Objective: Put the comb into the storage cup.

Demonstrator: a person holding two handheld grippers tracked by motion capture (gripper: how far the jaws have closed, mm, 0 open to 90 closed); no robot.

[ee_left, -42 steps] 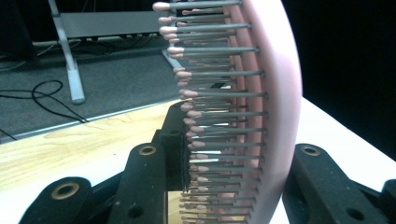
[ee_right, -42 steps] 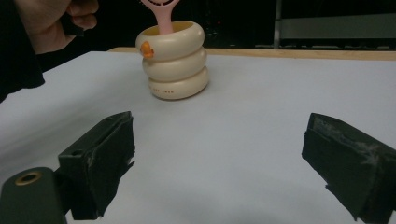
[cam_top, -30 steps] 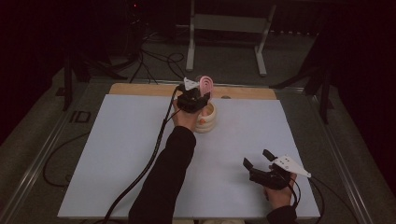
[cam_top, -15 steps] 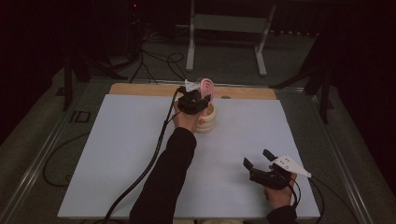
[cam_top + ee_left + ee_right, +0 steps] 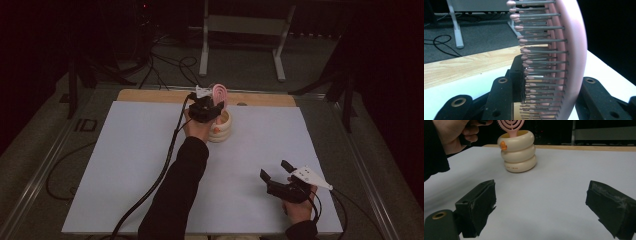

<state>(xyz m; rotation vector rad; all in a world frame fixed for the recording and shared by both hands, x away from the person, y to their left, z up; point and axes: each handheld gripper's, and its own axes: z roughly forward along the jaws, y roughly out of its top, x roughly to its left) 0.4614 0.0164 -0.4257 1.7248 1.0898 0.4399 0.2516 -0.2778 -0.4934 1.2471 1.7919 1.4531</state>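
Your left tool (image 5: pixel 212 106) is at the far middle of the desk (image 5: pixel 125 165), clamped on the head of the pink hairbrush (image 5: pixel 220 94). In the left gripper view the bristles (image 5: pixel 541 62) run sideways between the two black jaws, which press on the brush head from both sides. The brush stands upright with its handle down inside the cream ringed holder (image 5: pixel 221 129), which sits just right of your left hand; the right gripper view shows the pink handle (image 5: pixel 511 132) entering the holder's mouth.

I judge the step in hand to be seating the brush in the holder, or lifting it out; the pictures do not settle which. If you are placing it, the next move calls for parting the jaws and drawing straight up, so the light holder does not tip.

Your right tool (image 5: pixel 279 175) waits near you at the right of the desk, its jaws wide apart over bare white surface, well away from the holder.
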